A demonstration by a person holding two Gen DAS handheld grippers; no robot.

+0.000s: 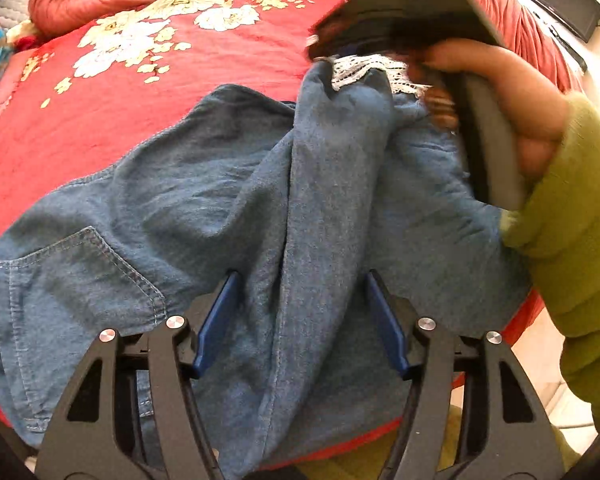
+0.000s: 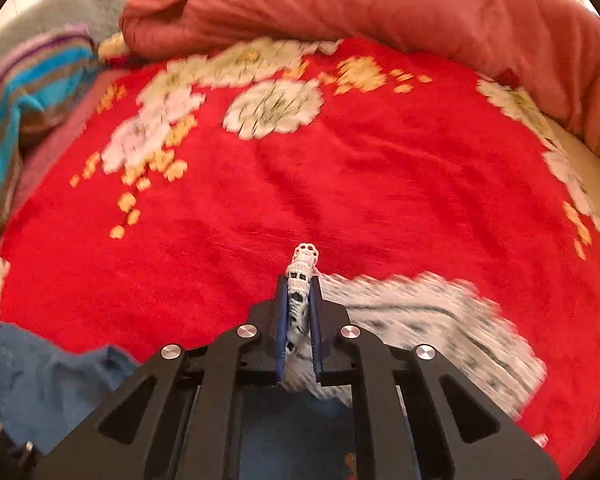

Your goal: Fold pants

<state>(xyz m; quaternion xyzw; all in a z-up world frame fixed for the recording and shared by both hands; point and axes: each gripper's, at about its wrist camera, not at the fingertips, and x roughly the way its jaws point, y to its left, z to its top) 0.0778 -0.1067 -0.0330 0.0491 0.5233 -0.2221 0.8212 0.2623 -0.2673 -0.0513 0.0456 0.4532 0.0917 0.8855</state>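
From the left wrist, the denim pants (image 1: 204, 208) lie spread on the red floral blanket (image 1: 148, 64) of the bed, back pocket (image 1: 80, 272) up on the left. One leg (image 1: 328, 184) rises as a ridge toward the lace-trimmed hem (image 1: 364, 70), probably because that hem is lifted by the right gripper (image 1: 384, 46), seen blurred in the person's hand (image 1: 496, 100) with its green sleeve (image 1: 576, 216). The left gripper (image 1: 300, 312) has its blue fingers (image 1: 216, 320) standing moderately apart, straddling the leg fabric near the waist without visibly pressing it, likely ready to pin or pinch there.

From the right wrist, the right gripper (image 2: 299, 312) is clamped tight on the white lace hem (image 2: 300, 276), which pokes out past the fingers (image 2: 282, 320). That grip suits carrying the leg end over. A blue fold of the pants (image 2: 48, 376) shows at lower left, over the blanket (image 2: 340, 184).
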